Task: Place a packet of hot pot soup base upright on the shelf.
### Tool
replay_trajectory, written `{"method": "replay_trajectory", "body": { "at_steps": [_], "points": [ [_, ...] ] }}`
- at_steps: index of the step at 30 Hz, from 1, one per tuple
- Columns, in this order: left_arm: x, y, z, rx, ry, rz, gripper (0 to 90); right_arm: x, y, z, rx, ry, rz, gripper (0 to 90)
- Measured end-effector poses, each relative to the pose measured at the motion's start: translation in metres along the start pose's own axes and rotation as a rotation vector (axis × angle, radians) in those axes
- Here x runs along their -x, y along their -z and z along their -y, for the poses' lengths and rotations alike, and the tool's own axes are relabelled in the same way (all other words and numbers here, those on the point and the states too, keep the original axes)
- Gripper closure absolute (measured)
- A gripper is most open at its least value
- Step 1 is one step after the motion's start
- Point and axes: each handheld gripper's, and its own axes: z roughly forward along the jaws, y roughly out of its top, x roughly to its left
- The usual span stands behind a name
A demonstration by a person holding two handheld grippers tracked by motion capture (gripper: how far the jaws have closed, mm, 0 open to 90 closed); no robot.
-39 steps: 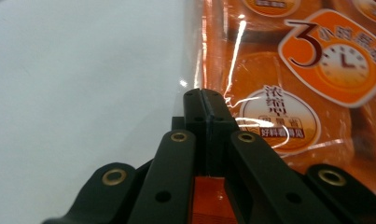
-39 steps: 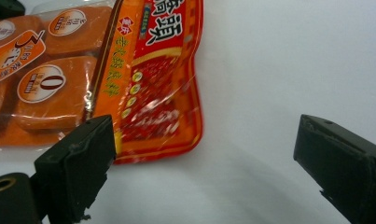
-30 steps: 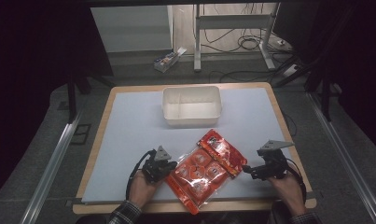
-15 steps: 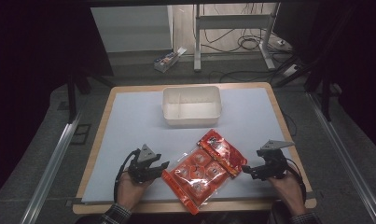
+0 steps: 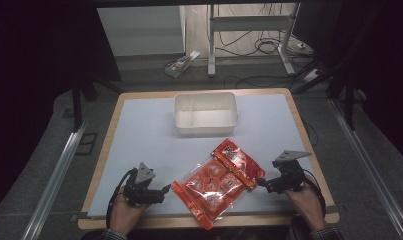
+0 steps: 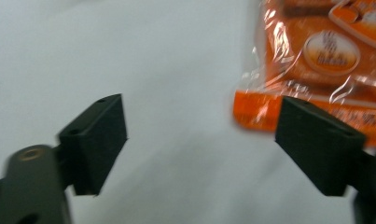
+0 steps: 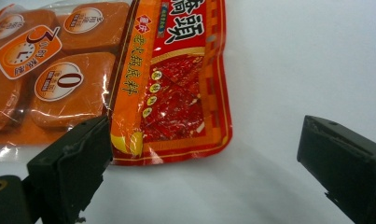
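High view dim, dark surround, only the table (image 5: 139, 130) lit; left gripper view motion-blurred, glare on the orange packet (image 6: 316, 60); right gripper view sharper.

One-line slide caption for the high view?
Open left gripper and right gripper flank a flat orange-red plastic snack packet before a white rectangular tub.

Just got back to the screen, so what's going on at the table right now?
A person holds a gripper in each hand at the near edge of the table. Two orange-red snack packets lie overlapping between them. The left gripper has just been opening, with nothing between its fingers, and sits beside the packets' left edge. The right gripper is open at their right edge, not gripping. The white bin behind looks empty.
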Motion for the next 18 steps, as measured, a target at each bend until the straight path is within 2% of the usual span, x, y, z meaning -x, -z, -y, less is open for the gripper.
{"method": "replay_trajectory", "body": {
  "at_steps": [5, 10, 13, 16, 18],
  "points": [
    [0.002, 0.004, 0.004, -0.026, -0.003, -0.002, 5.9, -0.005, -0.009, -0.005, -0.004, 0.009, -0.020, 2.9],
    [0.002, 0.006, 0.006, -0.023, -0.001, -0.006, 5.3, -0.007, -0.018, -0.010, -0.013, 0.008, -0.033, 3.4],
    [0.002, 0.006, 0.007, -0.032, -0.003, -0.014, 5.5, -0.008, -0.024, -0.015, -0.013, -0.008, -0.059, 3.4],
    [0.002, 0.006, 0.006, -0.032, -0.005, -0.014, 5.7, -0.011, -0.031, -0.019, -0.033, 0.002, -0.071, 3.4],
    [0.003, 0.005, 0.007, -0.037, -0.009, -0.017, 5.7, -0.012, -0.038, -0.023, -0.065, 0.014, -0.071, 3.6]
  ]
}}
